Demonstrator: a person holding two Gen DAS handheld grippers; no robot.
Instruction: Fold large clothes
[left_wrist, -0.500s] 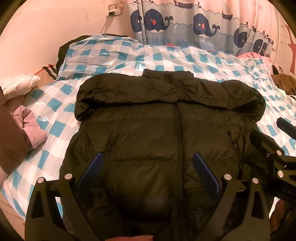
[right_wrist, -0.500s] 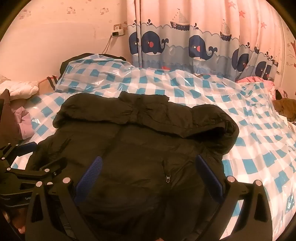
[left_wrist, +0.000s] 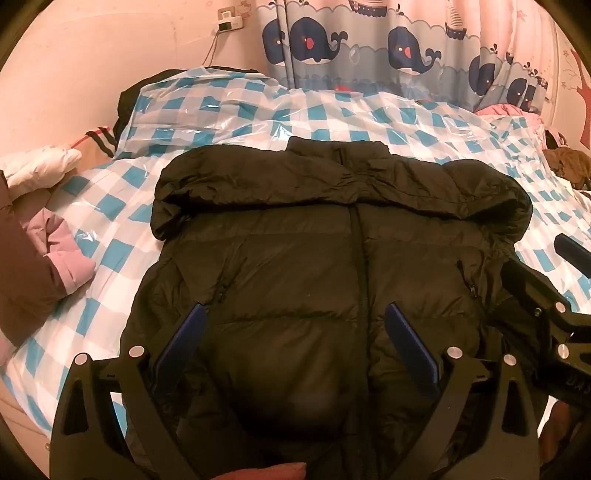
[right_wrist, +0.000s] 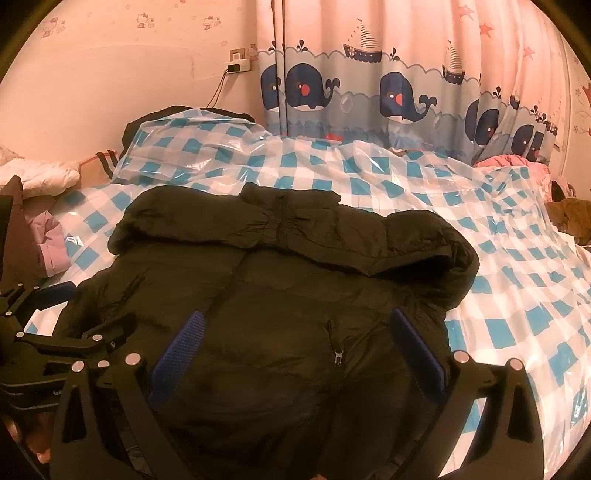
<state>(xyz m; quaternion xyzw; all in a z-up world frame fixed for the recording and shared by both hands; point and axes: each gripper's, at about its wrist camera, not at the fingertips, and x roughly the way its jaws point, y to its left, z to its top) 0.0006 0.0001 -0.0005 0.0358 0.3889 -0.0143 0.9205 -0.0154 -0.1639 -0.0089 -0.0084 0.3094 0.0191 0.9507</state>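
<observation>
Right now the black quilted puffer jacket (left_wrist: 295, 266) lies face up on the bed, spread over a glossy blue-and-white checked plastic sheet (left_wrist: 110, 258), with its collar and flopped-down hood at the far end toward the whale-print curtain (left_wrist: 369, 48) and its hem at the near edge, under both tools. Its long axis, marked by the front zip, runs straight away from the person holding them. The left hand-held gripper (left_wrist: 295, 347) hangs over the lower front of the jacket with its blue pads spread wide to either side of the zip, nothing between them. The right hand-held gripper (right_wrist: 295, 350) is likewise released, its jaws wide and empty, above the lower panel on its own side, near a pocket zip pull (right_wrist: 338, 356). Each tool shows at the edge of the other's view, so they sit side by side at the hem end, the left nearer the jacket's left edge and the right nearer the edge that borders the bare checked sheet. I judge no fold is begun; either side could be drawn across the zip line, or the hem carried up toward the collar. A heap of pale and brown clothes (left_wrist: 33, 236) sits off to the left.
</observation>
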